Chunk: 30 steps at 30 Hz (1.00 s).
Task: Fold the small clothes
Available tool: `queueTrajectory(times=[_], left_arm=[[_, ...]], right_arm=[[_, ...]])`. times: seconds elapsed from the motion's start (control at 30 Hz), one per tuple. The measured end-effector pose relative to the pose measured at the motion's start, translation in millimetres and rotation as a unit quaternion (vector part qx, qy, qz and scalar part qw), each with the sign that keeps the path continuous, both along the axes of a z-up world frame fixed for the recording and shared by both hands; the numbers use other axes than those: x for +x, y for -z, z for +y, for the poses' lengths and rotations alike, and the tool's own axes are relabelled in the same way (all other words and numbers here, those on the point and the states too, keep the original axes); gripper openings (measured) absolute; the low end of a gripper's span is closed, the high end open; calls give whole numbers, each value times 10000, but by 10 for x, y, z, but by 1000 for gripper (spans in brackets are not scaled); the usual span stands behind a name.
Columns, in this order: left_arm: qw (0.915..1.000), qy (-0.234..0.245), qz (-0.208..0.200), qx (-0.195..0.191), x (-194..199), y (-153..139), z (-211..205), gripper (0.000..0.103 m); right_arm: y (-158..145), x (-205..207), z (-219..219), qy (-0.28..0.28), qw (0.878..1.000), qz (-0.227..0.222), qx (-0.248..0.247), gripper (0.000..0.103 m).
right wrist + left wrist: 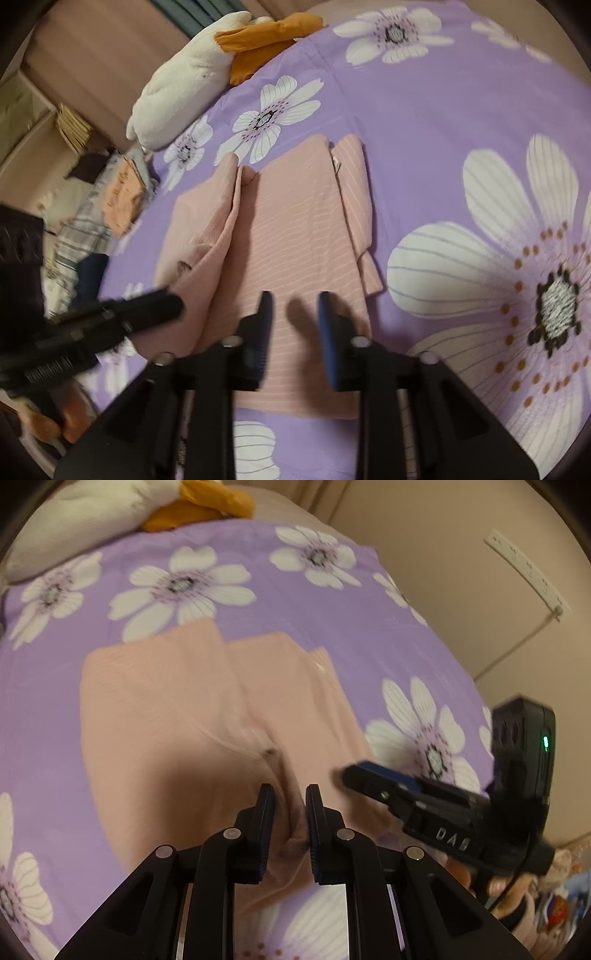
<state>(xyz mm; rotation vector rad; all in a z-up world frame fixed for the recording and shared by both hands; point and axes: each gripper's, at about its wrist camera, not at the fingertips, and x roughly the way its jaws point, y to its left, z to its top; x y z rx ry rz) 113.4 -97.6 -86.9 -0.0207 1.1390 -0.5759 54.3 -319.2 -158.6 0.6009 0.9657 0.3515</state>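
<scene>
**Pink garment half folded on the flowered bed, left tool pinching a ridge of it**

A small pale pink garment of soft cloth with thin white stripes (295, 240) lies flat on a bed covered by a purple sheet printed with large white daisies (424, 122). Its right side is already turned in, leaving a narrow strip along that edge. On its left side a flap of the cloth stands up in a loose fold.

The left tool (290, 823) has its two black fingers nearly together, and a gathered ridge of the pink cloth sits pressed between the blue pads, so it grips the garment. In the right wrist view this tool comes in from the left, blurred, its tip at the raised flap.

The right tool (295, 332) stands with its jaws apart over the near middle of the garment; only flat cloth and shadow show between the fingers, and nothing is pinched. In the left wrist view it reaches in from the right, just beside the garment's edge, with part of a hand (495, 886) below it.

A white and orange plush toy (192, 74) lies at the far edge of the bed. Beyond the bed's left side sits a heap of other clothes (107, 206).
</scene>
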Motion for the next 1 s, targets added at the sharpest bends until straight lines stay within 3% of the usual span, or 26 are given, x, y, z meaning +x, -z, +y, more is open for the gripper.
queueTrajectory(times=[0.1, 0.23, 0.3, 0.47, 0.6, 0.63, 0.7, 0.8, 0.9, 1.0], left_arm=[[9999, 68, 54, -51, -75, -17, 61, 15], [9989, -2, 249, -404, -201, -56, 304, 17], [9980, -47, 253, -572, -280, -83, 418, 17], [9971, -437, 132, -604, -404, -98, 786, 17], [9950, -707, 278, -644, -397, 7, 1002, 17], [9944, -764, 318, -655, -389, 33, 1041, 17], [9932, -870, 362, -685, -376, 76, 1108, 17], [9919, -972, 409, -709, -355, 115, 1167, 17], [9908, -1043, 439, -742, -328, 124, 1195, 17], [9901, -1071, 446, -794, -312, 117, 1226, 17]], right_arm=[[4, 3, -20, -26, 9995, 28, 311, 48], [17, 123, 74, -253, 9967, 125, 760, 50], [39, 231, 144, -367, 9940, 214, 1004, 56], [39, 540, 248, -404, 9866, 369, 1536, 59], [69, 737, 383, -519, 9863, 580, 1452, 59], [76, 766, 417, -558, 9867, 645, 1385, 57], [32, 798, 482, -671, 9889, 564, 1202, 33], [-50, 833, 610, -910, 9910, 378, 904, 13], [-108, 878, 642, -937, 9929, 302, 662, 10], [-326, 813, 483, -793, 9937, -58, 789, 9]])
